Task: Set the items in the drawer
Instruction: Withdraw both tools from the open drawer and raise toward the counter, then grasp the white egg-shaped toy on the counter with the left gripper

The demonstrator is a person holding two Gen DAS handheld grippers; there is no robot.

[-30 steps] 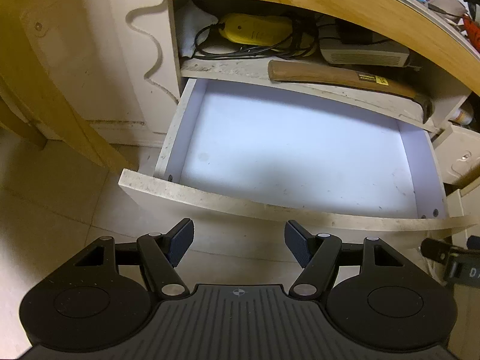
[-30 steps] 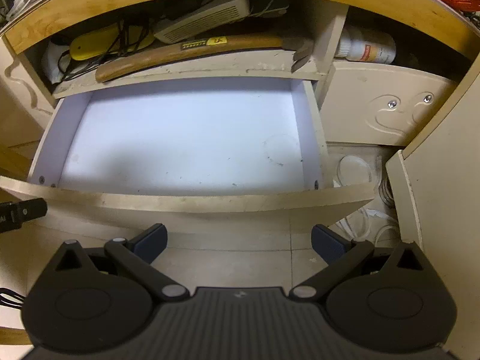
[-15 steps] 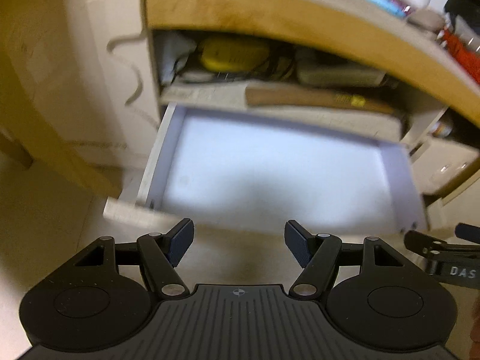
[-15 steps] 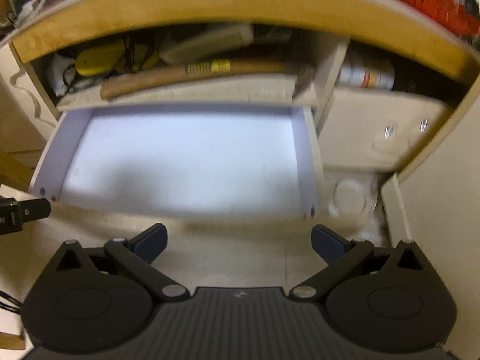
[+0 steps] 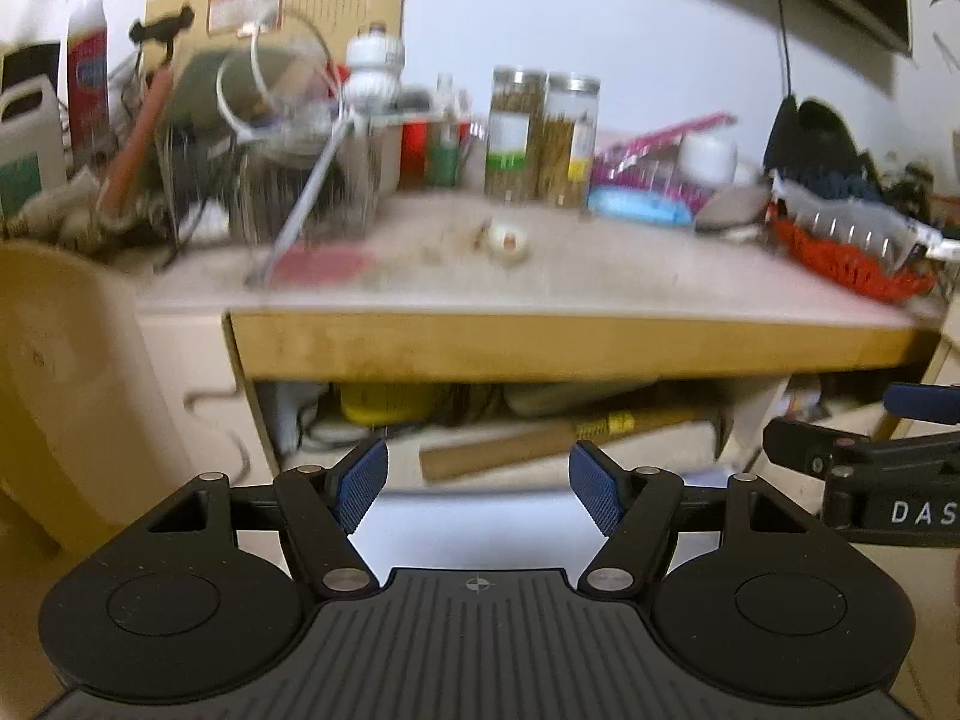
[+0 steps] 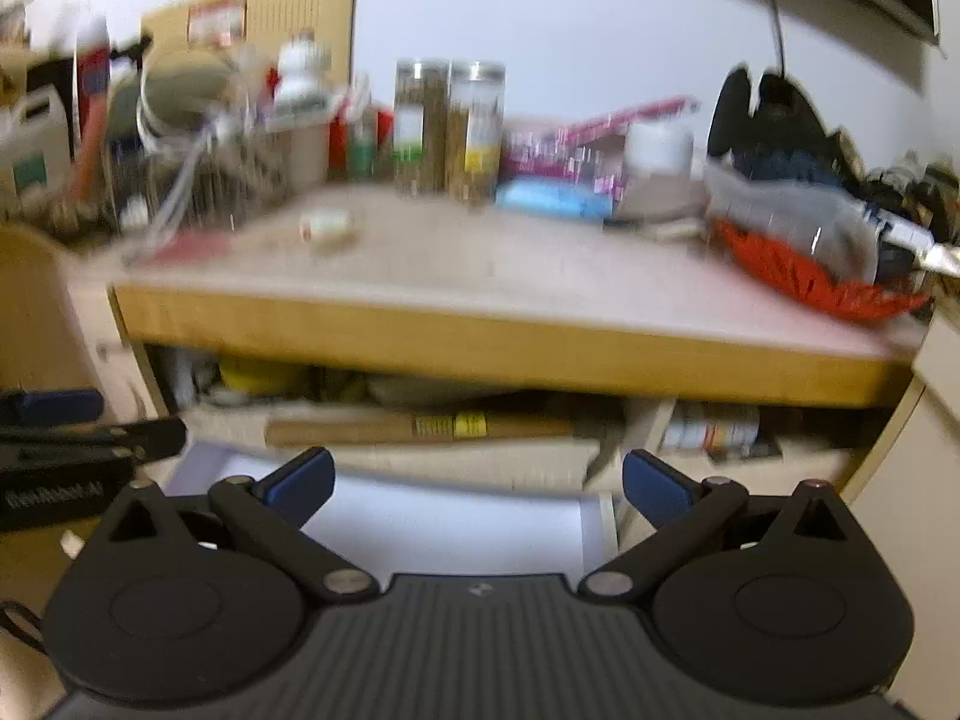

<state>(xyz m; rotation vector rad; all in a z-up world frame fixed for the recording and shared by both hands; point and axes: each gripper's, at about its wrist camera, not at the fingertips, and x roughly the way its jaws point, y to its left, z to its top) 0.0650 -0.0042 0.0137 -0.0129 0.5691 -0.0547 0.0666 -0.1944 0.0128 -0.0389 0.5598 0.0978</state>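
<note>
Both views are blurred by motion. The open white drawer shows just beyond my right gripper, which is open and empty. In the left wrist view only a strip of the drawer shows between the fingers of my left gripper, also open and empty. Above it is a wooden desk top with a small white round object, seen also in the right wrist view. A flat red item lies on the desk's left part. My right gripper also shows at the right edge of the left view.
A hammer with a wooden handle and a yellow device lie on the shelf above the drawer. Two tall jars, a wire rack, a blue case and a red basket crowd the desk's back and right.
Both grippers have tilted up and risen: the views went from looking down into the open drawer to looking across the desk top. Both stay open and empty.
</note>
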